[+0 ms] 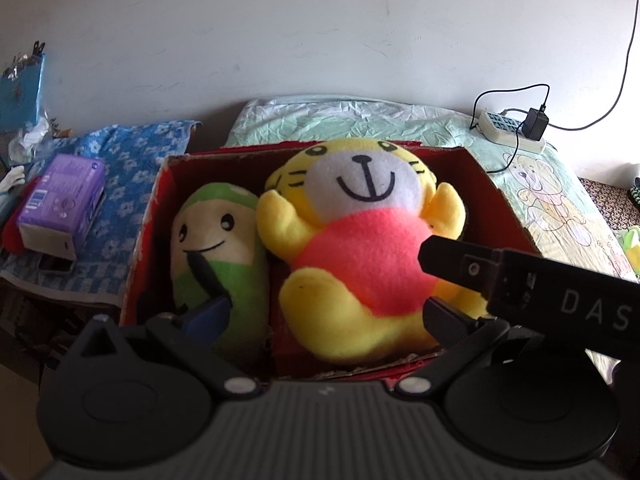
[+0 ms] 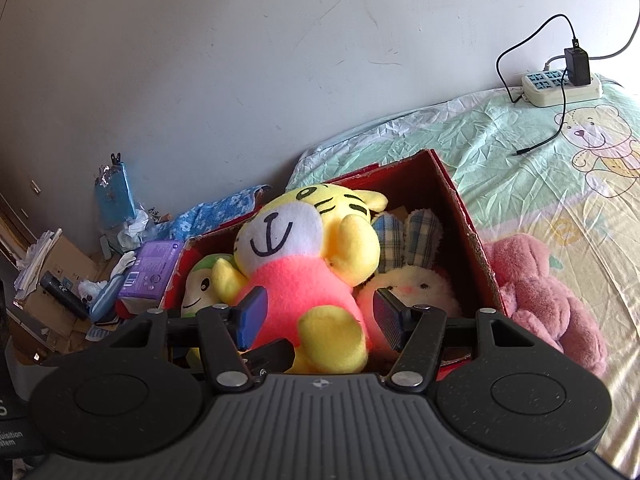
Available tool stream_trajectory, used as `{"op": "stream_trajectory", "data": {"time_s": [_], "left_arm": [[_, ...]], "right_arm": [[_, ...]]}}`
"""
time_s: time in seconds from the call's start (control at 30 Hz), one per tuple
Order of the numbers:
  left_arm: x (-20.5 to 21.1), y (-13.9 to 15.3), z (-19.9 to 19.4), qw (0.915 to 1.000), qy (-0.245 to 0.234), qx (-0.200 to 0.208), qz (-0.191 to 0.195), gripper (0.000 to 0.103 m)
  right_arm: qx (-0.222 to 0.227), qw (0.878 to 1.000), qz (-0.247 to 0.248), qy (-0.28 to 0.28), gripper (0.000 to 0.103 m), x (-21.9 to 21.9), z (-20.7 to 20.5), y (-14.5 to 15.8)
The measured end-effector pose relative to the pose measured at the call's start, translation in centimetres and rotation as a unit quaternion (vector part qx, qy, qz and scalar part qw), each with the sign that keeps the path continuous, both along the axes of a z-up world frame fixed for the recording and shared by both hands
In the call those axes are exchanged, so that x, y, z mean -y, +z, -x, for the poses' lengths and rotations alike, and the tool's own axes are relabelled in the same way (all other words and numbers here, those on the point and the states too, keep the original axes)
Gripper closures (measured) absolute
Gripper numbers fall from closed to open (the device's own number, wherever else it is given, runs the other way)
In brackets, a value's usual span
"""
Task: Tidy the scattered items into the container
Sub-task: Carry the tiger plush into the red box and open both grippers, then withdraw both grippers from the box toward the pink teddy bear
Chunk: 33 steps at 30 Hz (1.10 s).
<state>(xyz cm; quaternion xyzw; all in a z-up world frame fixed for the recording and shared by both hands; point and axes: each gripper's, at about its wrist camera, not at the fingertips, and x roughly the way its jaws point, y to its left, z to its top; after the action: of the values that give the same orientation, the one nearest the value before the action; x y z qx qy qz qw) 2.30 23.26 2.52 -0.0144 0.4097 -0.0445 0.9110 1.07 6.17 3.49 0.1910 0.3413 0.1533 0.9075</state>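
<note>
At the far left, on a blue floral cloth (image 1: 132, 184), lies a purple rectangular tissue pack (image 1: 60, 204). Just right of it, at the left edge of the bed with its pale green cartoon-bear sheet (image 2: 520, 168), stands the red open-topped cardboard box (image 1: 504, 204). Along the box's left wall lies a green and cream smiling plush (image 1: 218, 240). Beside it, filling the middle, a yellow plush tiger with a pink belly (image 1: 360, 240) lies on its back. The left gripper (image 1: 324, 308) hovers over the box's near edge, its fingers spread wide and holding nothing. The right gripper (image 2: 316, 320) is likewise spread, its pads on either side of the tiger's lower body; contact cannot be judged. Toward the box's right wall sits a cream plush rabbit with plaid ears (image 2: 412, 264). Outside that wall, touching it, a fluffy pink plush toy (image 2: 548, 300) lies on the sheet. At the bed's far right edge sits a white power strip (image 2: 560, 88) with a black charger plugged in.
</note>
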Motion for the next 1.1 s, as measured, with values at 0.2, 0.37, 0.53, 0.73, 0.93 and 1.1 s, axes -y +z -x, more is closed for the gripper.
{"op": "stream_trajectory", "data": {"time_s": [0.2,0.37,0.53,0.73,0.93,1.1], "left_arm": [[0.8,0.6,0.7,0.9996,0.023,0.004,-0.016,0.0],[2.0,0.6,1.2,0.9986,0.044,0.001,-0.028,0.0],[3.2,0.8,1.6,0.9964,0.071,-0.001,-0.046,0.0],[4.1,1.7,2.5,0.9944,0.09,0.011,-0.055,0.0],[6.1,3.1,4.7,0.9956,0.066,0.057,-0.034,0.0],[10.6,3.0,7.0,0.9955,-0.026,0.089,-0.021,0.001]], "right_arm": [[0.003,1.0,-0.008,0.023,0.041,1.0,0.3,0.3],[0.007,0.999,-0.013,0.042,0.041,1.8,0.7,0.5],[0.019,0.998,-0.005,0.054,0.039,3.2,1.1,1.0],[0.042,0.997,0.015,0.055,0.034,5.9,1.9,1.5],[0.035,0.999,0.029,0.025,0.034,10.8,2.5,0.4],[-0.026,0.999,0.028,-0.026,0.034,15.8,1.6,-2.4]]}}
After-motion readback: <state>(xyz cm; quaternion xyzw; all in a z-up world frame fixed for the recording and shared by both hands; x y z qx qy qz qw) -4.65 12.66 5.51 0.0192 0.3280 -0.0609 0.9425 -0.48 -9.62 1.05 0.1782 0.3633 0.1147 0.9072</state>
